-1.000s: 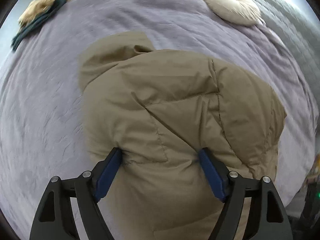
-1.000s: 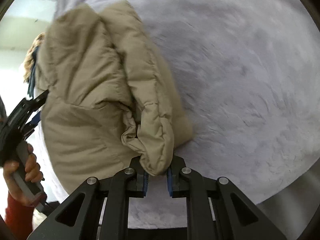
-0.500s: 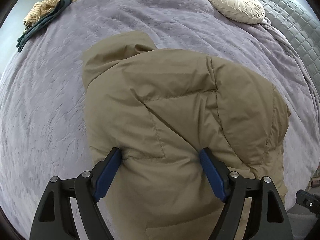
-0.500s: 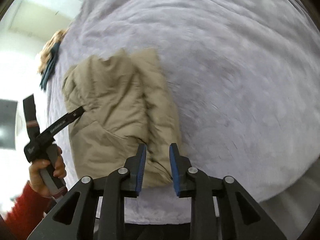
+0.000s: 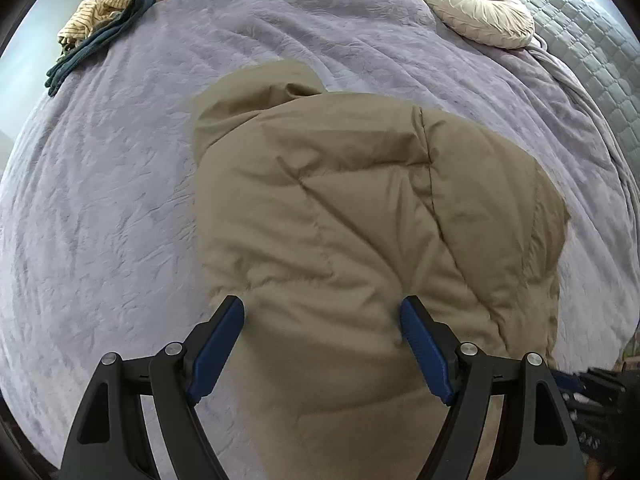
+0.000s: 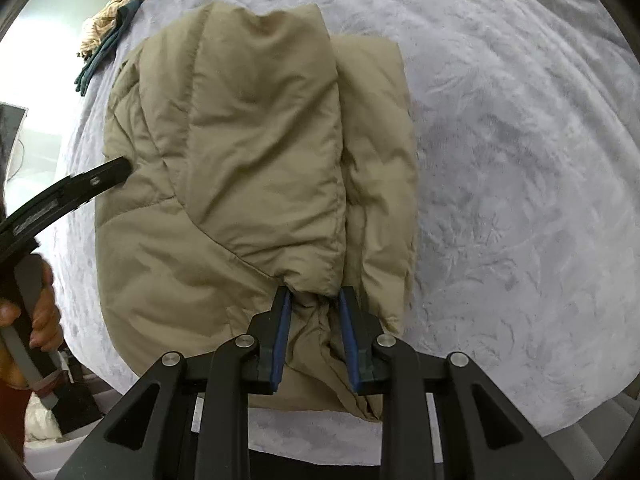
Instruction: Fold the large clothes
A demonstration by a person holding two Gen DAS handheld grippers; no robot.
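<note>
Lilac bedspread (image 5: 120, 208) carries my folded tan puffer jacket (image 5: 360, 208), long axis running away; left gripper (image 5: 322, 344) gapes over it, right gripper (image 6: 316, 340) slackly straddles its near cuff.

Both wrist cameras are looking steeply down, close over the bed (image 5: 100, 200); the left is facing its far pillow end; the right is viewing from the side; both are sharing the tan jacket (image 5: 340, 208) and clothes pile (image 6: 112, 20).

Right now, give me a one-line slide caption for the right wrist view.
Right gripper straddles the cuff of a folded tan puffer jacket on a lavender bedspread.
</note>
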